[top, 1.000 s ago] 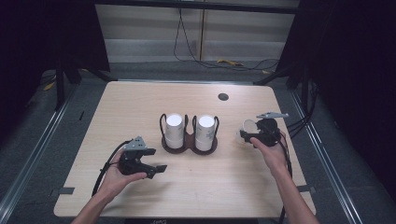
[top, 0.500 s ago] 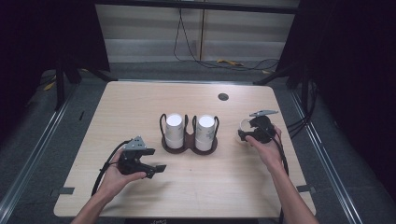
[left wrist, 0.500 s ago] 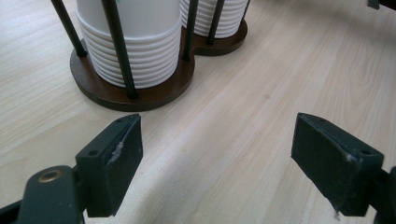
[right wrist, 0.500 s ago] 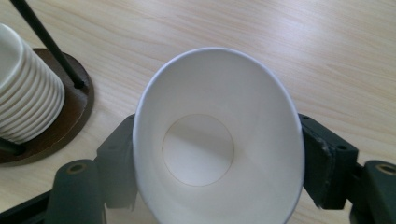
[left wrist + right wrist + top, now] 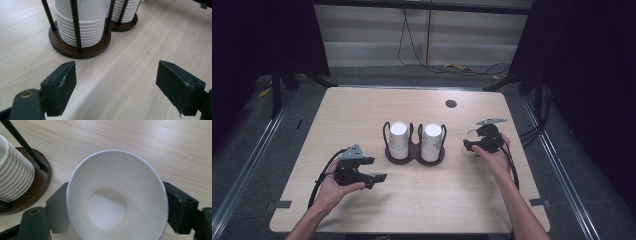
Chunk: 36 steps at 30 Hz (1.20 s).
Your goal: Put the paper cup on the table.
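Observation:
A dark wooden cup holder [image 5: 414, 155] with thin black posts stands mid-table, carrying two stacks of white paper cups [image 5: 398, 140] [image 5: 432, 141]. A single white paper cup [image 5: 470, 136] stands upright just right of the holder, and my right gripper [image 5: 468, 145] is shut on it. In the right gripper view the cup [image 5: 117, 195] faces me mouth-first between both jaws of the right gripper [image 5: 117, 212], with the holder's base [image 5: 37, 187] at the left. My left gripper [image 5: 379, 177] rests open at the front left. Its view shows the left gripper [image 5: 117, 82] holding nothing, pointing at the nearer stack [image 5: 80, 22].
The light wooden table [image 5: 362, 115] has a round dark grommet [image 5: 451, 103] near its back edge. Cables [image 5: 472, 69] lie on the floor behind. Metal rails [image 5: 247, 165] run along both sides of the table.
My right gripper has carried the paper cup a little left, closer to the holder. The left gripper has stayed where it was.

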### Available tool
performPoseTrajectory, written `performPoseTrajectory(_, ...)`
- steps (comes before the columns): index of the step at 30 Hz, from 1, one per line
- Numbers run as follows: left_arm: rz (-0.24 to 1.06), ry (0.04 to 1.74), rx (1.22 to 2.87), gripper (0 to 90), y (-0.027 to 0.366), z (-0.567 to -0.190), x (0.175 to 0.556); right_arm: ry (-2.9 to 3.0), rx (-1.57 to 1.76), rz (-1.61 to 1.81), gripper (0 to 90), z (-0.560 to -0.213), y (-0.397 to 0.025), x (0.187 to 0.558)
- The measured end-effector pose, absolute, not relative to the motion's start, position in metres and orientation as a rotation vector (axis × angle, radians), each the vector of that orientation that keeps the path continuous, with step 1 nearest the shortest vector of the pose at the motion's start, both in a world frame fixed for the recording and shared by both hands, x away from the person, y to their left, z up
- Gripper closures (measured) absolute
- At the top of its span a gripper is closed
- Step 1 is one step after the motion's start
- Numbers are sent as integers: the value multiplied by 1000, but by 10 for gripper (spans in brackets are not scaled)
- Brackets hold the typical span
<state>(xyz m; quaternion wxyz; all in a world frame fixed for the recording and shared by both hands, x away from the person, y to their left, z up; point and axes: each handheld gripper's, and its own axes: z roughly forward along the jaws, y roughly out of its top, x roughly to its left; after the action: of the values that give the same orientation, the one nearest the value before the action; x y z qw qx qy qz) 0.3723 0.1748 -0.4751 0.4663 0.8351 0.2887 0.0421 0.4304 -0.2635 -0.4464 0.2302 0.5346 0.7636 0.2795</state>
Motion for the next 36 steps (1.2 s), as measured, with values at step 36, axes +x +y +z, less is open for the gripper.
performPoseTrajectory(36, 119, 752, 2022, 176, 181, -473, 373, 2056, 1557, 912, 150, -457, -287, 389)
